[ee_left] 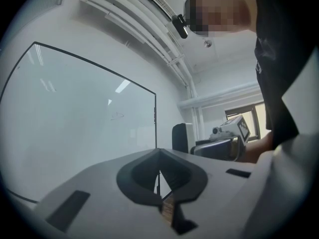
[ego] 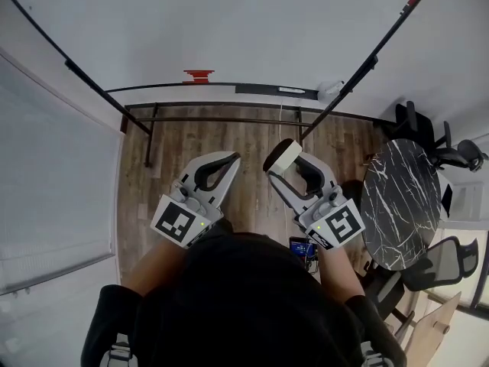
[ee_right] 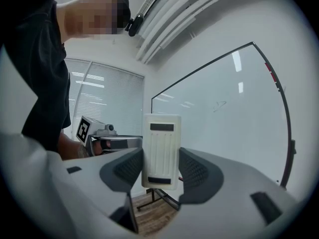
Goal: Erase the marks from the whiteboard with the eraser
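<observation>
The whiteboard [ego: 229, 21] fills the far side of the head view, standing on a dark-framed stand over a wooden floor [ego: 229, 140]. The eraser [ego: 283, 157] is short of the whiteboard and not touching it. It is clamped in the right claw [ego: 286, 167]. In the right gripper view the two ribbed pads press on the long sides of the eraser [ee_right: 161, 151]. It is a pale, grooved block standing upright between them, and its upper half rises above the right claw [ee_right: 161, 169].

The left claw [ego: 231, 159] is level with the right one and also short of the whiteboard. Its jaws are together, with only a thin slit between them and nothing in it, as the left gripper view shows [ee_left: 158, 153]. That view also catches the eraser [ee_left: 182, 137] off to the side, further from the whiteboard [ee_left: 75, 118] than the left claw is.

One small, faint scribble [ee_right: 218, 105] shows on the whiteboard [ee_right: 234, 133] in the right gripper view, and again in the left gripper view [ee_left: 117, 116]. Around it the whiteboard looks blank. A red object [ego: 199, 76] sits at the whiteboard's lower edge, on the ledge [ego: 260, 89].
</observation>
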